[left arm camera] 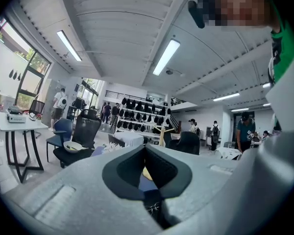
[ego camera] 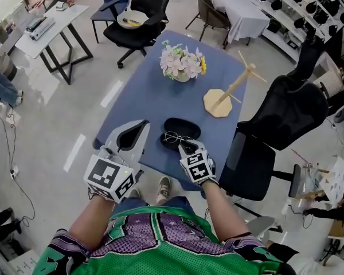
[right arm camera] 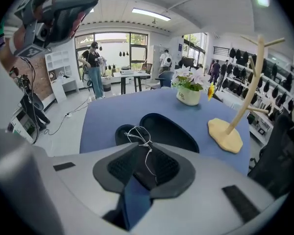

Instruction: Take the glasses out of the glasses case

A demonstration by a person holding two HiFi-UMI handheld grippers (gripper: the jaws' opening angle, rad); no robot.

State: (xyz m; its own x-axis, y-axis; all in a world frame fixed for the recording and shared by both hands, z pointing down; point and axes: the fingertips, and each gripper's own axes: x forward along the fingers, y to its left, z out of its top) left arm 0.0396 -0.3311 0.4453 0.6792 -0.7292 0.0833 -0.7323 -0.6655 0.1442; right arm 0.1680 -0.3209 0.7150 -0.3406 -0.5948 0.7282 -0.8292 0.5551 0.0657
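A black glasses case [ego camera: 183, 128] lies open on the blue table [ego camera: 155, 96] near its front edge, and in the right gripper view the case [right arm camera: 169, 131] shows both empty halves. My right gripper [ego camera: 186, 146] is shut on thin wire-framed glasses [ego camera: 175, 137], pinching one temple. Their lenses [right arm camera: 136, 133] hang just over the case's near half, a little in front of the right gripper [right arm camera: 146, 166]. My left gripper [ego camera: 140, 128] is held to the left of the case, above the table's front corner. That left gripper [left arm camera: 148, 173] is shut with nothing in it.
A vase of flowers [ego camera: 182, 63] stands mid-table and a wooden branch stand [ego camera: 225, 97] at the right. A black office chair [ego camera: 278, 125] is close against the table's right side, another chair [ego camera: 139, 17] stands beyond the far end. A white desk [ego camera: 49, 22] stands at far left.
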